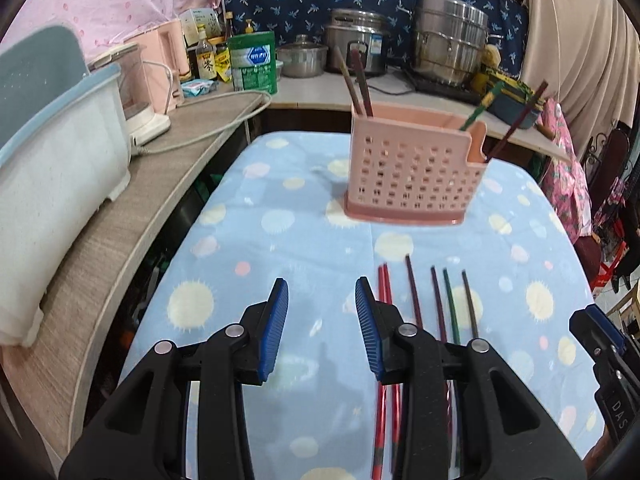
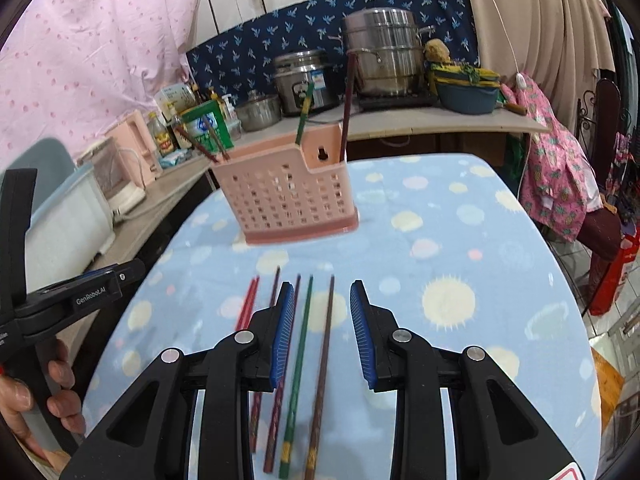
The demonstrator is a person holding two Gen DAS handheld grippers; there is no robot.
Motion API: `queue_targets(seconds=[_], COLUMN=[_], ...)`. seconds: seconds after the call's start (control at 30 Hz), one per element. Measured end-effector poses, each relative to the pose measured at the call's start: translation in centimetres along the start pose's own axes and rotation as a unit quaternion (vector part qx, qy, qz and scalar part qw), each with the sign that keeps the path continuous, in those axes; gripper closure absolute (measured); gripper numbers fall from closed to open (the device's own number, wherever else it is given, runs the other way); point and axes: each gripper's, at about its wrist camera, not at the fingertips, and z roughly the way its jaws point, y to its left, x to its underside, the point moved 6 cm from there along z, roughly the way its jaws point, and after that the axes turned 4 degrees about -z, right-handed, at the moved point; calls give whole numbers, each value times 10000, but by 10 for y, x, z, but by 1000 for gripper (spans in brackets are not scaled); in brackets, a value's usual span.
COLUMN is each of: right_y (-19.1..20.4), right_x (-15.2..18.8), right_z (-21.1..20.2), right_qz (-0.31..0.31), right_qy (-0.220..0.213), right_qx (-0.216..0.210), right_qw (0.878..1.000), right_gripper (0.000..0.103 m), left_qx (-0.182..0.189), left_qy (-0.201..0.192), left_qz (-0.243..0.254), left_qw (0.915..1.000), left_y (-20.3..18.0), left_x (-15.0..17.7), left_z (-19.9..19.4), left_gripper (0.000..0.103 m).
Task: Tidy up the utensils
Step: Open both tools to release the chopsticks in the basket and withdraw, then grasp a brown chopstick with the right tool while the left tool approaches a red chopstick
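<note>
A pink perforated utensil holder [image 1: 414,168] [image 2: 286,196] stands on the blue dotted cloth [image 1: 280,240] and holds several chopsticks upright. Several loose chopsticks lie on the cloth: a red pair [image 1: 385,284] [image 2: 248,300], dark purple ones [image 1: 412,288], a green one [image 2: 302,336] and a brown one [image 2: 324,344]. My left gripper [image 1: 322,292] is open and empty, left of the loose chopsticks. My right gripper [image 2: 323,296] is open above the green and brown chopsticks, which lie between its fingers.
A wooden counter [image 1: 120,232] on the left carries a white and blue bin [image 1: 52,160] and a pink appliance [image 1: 148,76]. Steel pots [image 1: 448,36] and bottles stand on the back counter. Pink clothing [image 2: 560,160] hangs at the table's right edge.
</note>
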Motion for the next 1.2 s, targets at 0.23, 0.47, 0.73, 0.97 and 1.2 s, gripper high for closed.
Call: queue_targets(seconds=[0.23, 0.47, 0.73, 0.97, 1.2], right_y=[2, 5, 14, 19, 22], right_x=[48, 82, 106, 115, 120], right_z=[5, 13, 18, 23, 27], right_qz=[-35, -10, -122, -178, -272], right_qy=[374, 693, 898, 1003, 1062], right_qx=[16, -10, -46, -51, -40], right_qw=[9993, 9976, 9959, 9948, 9940], right_gripper=[74, 74, 74, 76, 85], left_qx=[30, 6, 0, 47, 82], left_qy=[296, 541, 680, 745, 750], left_qz=[62, 124, 148, 179, 264], left_qw=[9995, 9985, 9976, 9970, 9968], left_y=[2, 5, 8, 7, 1], left_x=[44, 78, 101, 111, 115], left_z=[5, 11, 13, 13, 13], left_gripper=[70, 70, 69, 68, 60])
